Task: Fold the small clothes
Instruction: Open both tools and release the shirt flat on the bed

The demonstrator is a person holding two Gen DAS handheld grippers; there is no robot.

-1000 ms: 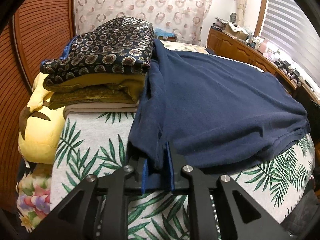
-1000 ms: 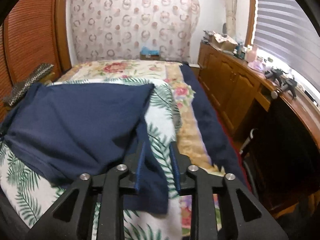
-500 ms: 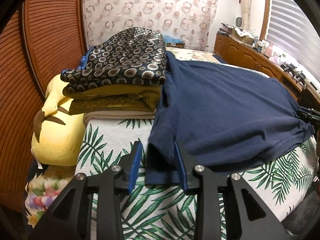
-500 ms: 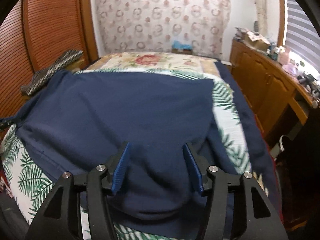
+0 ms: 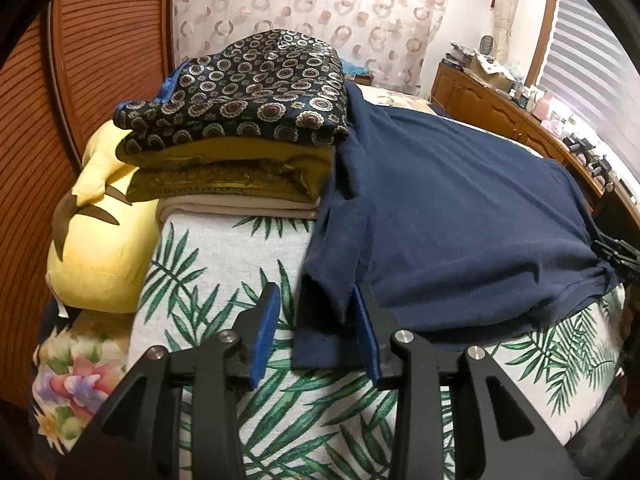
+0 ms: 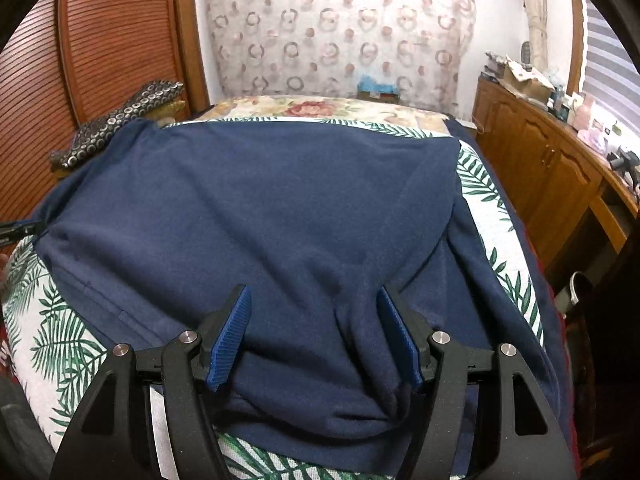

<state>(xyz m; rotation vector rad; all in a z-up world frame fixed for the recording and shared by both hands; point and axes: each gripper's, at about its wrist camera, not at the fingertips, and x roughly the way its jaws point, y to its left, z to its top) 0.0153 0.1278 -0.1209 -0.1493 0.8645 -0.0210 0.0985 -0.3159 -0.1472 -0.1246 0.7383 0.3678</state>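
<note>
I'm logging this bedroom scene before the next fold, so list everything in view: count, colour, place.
shirt: one, navy, spread on the bed, near edge between both grippers' fingers.
leaf-print cover: one, white and green, under the shirt.
folded clothes stack: one, circle-patterned dark piece on top, mustard and cream below, left of the shirt.
yellow pillow: one, left of the stack.
curtain: one, pale with rings, far wall.
wooden cabinets: one row, brown, right side.
left gripper: one, black, blue pads, open.
right gripper: one, same colours, opening.
</note>
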